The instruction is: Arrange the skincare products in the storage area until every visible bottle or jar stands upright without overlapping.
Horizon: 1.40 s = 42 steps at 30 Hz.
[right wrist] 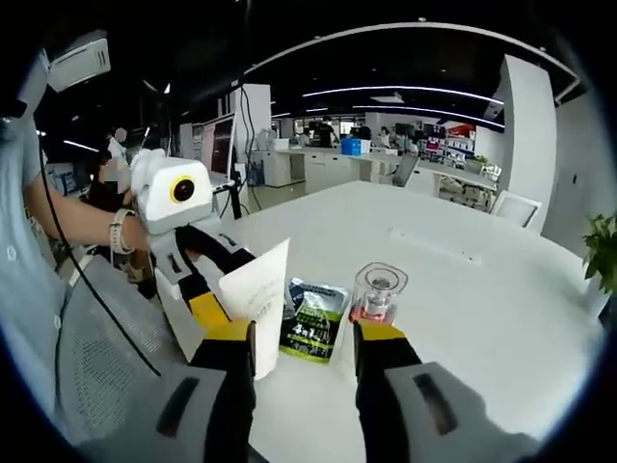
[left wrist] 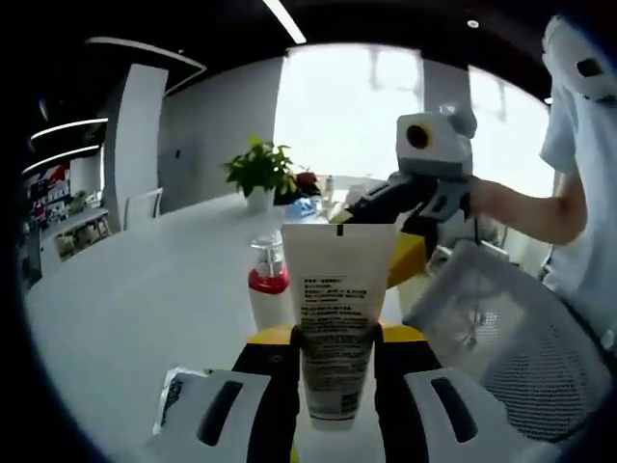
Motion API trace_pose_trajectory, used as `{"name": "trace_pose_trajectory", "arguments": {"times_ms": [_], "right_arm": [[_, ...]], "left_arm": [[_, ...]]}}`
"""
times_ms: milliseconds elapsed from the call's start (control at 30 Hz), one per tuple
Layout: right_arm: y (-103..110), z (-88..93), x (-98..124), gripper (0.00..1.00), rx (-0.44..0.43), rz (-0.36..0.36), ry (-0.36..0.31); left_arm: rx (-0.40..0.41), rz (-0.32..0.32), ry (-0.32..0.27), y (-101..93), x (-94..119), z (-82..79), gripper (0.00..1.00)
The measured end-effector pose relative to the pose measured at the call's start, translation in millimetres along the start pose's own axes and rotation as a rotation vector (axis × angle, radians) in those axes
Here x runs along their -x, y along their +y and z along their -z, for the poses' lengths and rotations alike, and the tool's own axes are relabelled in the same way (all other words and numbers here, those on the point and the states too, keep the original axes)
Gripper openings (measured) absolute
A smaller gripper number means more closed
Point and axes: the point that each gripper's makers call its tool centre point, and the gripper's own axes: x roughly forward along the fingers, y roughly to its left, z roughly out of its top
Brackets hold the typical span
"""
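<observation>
Left gripper [left wrist: 333, 357] fingers clench the white tube [left wrist: 337, 309] beside the pump bottle [left wrist: 268, 285]; right gripper [right wrist: 304, 352] fingers spread, released.

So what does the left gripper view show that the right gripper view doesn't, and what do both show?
Left gripper view: a potted plant far down the table, and the printed face of the white tube clamped between the left gripper.

Right gripper view: a green sachet lying flat on the table, and desks and shelves behind.

Both: the tube, the pump bottle with its red band, the mesh chair, the person's arm, and the right gripper, open.
</observation>
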Motion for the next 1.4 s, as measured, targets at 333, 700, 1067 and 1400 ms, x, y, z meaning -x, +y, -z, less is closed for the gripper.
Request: {"name": "trace_pose_trajectory", "arguments": {"times_ms": [333,700,1067,1400], "right_arm": [[9,-0.2,-8,0.4,-0.009,-0.028,-0.001],[16,2.8,-11,0.42,-0.006,-0.048,0.015],[23,4.8,-14,0.45,0.026,-0.083,0.045],[26,10.0,-14,0.44,0.037,-0.097,0.067]], "left_arm": [[-0.001,0.028,-0.039,-4.1,4,9.9,0.26],[-0.058,0.036,-0.082,-8.3,8,12.1,0.29],[-0.077,0.024,-0.065,-6.2,15,11.4,0.32],[-0.086,-0.039,0.07,-10.9,36,27.3,0.27]]}}
